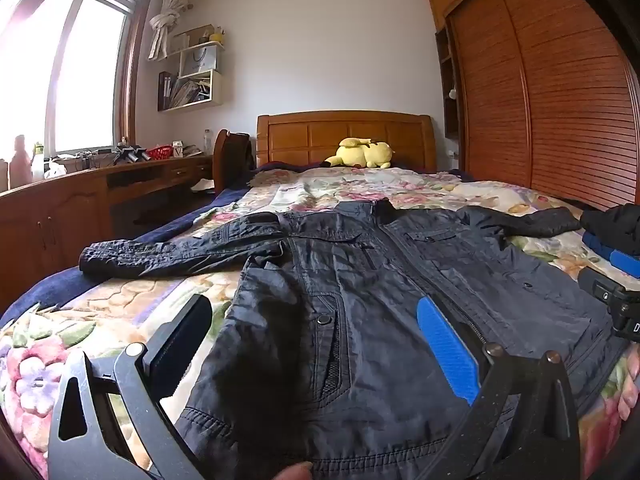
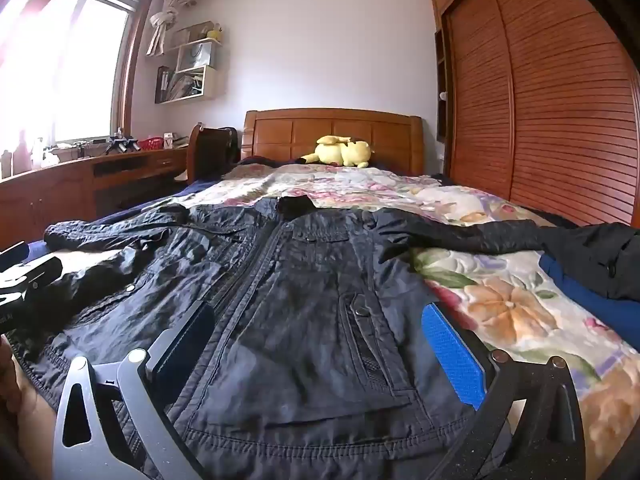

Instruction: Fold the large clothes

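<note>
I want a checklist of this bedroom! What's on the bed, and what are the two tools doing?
Surface: floral quilted bedspread, mostly covered.
Job's things: dark zip-front jacket lying flat, front up, sleeves spread.
Clutter: yellow plush toy by the headboard; dark and blue clothes pile at right.
Grippers: left tool open above the hem; right tool open above the hem.
Cables: nothing seen.
Surroundings: wooden slatted wardrobe, cluttered desk, window.

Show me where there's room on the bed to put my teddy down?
Free quilt lies between the jacket collar and the yellow plush. A smaller patch sits beside the jacket's near right edge. The far right is crowded with dark clothes.
</note>
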`<action>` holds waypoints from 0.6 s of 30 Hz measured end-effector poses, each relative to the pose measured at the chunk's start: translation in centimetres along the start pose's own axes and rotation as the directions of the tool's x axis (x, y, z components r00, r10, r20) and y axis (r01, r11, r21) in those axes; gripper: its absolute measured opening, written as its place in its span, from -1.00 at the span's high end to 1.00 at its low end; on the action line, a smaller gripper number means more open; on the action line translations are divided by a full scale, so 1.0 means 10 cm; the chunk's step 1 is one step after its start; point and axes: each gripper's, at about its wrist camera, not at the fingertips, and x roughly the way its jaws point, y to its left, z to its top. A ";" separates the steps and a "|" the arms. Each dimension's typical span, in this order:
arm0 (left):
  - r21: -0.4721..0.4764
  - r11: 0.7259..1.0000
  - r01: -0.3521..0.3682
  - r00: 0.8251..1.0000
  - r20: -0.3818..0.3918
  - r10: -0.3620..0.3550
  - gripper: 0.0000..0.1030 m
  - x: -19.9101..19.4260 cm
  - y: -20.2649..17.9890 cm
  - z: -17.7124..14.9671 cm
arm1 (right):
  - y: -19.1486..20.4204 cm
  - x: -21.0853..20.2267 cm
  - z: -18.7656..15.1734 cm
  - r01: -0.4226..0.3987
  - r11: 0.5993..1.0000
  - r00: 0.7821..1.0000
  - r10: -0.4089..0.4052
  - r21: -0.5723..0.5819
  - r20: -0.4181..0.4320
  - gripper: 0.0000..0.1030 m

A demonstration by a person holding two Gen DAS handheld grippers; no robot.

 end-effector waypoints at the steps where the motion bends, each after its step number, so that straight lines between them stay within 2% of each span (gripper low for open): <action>1: -0.009 1.000 0.002 1.000 -0.001 -0.002 -1.00 0.00 0.00 0.00 | 0.00 0.00 0.00 0.001 1.000 1.000 -0.001 0.000 -0.001 -1.00; 18: -0.021 1.000 0.007 1.000 0.000 -0.007 -1.00 -0.01 0.00 0.00 | 0.00 0.01 -0.02 0.003 1.000 1.000 -0.003 -0.003 0.011 -1.00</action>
